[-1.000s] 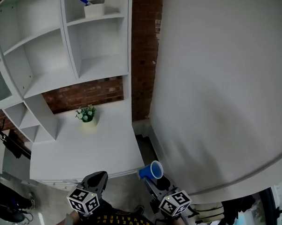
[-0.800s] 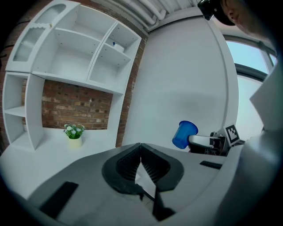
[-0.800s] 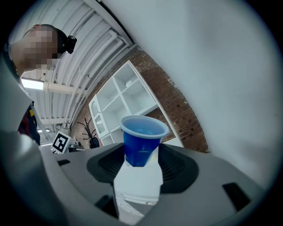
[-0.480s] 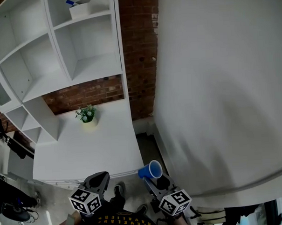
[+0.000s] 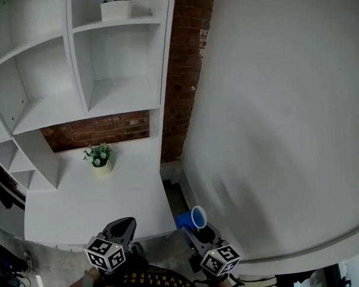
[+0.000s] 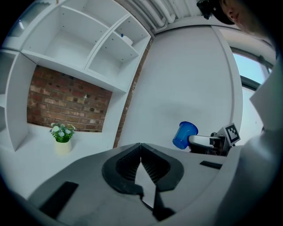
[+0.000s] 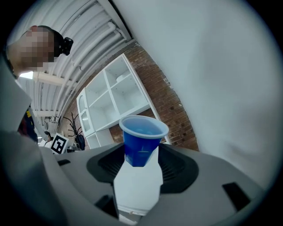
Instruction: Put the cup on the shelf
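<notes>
Jaws of right gripper (image 5: 197, 227) clamp blue cup (image 5: 192, 218); left gripper (image 5: 126, 224) closed, empty

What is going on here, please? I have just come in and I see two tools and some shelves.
A person holds a gripper in each hand. The right gripper has its fingers closed on a blue cup, held low and apart from the white shelf unit. The left gripper is shut and empty. The cup is not yet on any shelf. A small potted plant stands on the counter below the shelves.
</notes>
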Demonstrator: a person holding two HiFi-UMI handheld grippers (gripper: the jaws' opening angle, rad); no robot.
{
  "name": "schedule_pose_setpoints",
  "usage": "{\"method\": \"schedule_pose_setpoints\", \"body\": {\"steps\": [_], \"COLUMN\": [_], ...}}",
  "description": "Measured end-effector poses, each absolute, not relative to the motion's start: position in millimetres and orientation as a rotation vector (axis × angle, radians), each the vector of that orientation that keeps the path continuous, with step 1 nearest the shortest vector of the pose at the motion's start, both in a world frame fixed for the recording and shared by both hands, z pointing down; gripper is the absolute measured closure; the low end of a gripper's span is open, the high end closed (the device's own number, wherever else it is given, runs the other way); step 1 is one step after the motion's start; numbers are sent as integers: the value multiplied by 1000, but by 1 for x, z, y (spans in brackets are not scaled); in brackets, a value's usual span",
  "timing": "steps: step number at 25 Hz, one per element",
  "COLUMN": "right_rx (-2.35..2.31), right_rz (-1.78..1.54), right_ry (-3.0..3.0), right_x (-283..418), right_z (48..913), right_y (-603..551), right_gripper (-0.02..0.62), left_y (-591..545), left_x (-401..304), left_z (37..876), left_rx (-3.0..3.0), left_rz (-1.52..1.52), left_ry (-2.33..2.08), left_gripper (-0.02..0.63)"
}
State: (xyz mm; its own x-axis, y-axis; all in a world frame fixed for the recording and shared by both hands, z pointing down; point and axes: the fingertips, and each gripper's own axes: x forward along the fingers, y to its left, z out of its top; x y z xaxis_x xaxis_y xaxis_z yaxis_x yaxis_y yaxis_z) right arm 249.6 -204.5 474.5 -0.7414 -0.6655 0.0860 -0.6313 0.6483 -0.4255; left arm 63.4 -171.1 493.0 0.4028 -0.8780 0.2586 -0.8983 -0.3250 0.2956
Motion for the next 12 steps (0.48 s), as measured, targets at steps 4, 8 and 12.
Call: {"method": "schedule_pose_setpoints", "body": {"steps": [4, 8, 12], "right_rx": [-1111, -1108, -1056], "right_rz": [-616, -576, -485], "right_ry": [2802, 2857, 2932], "right_x": [216, 173, 131], "right_z": [460, 453, 435], "right_y": [-240, -278, -323], "right_gripper": [356, 356, 356], "left_y": [-202, -227, -247], "left_x": [20, -32, -72], "left_z": [497, 503, 521], "left_rx": [2261, 2207, 2139], "left_rz": [39, 2, -33], "left_ry": [-1537, -1584, -1619], "left_gripper": [603, 603, 603]}}
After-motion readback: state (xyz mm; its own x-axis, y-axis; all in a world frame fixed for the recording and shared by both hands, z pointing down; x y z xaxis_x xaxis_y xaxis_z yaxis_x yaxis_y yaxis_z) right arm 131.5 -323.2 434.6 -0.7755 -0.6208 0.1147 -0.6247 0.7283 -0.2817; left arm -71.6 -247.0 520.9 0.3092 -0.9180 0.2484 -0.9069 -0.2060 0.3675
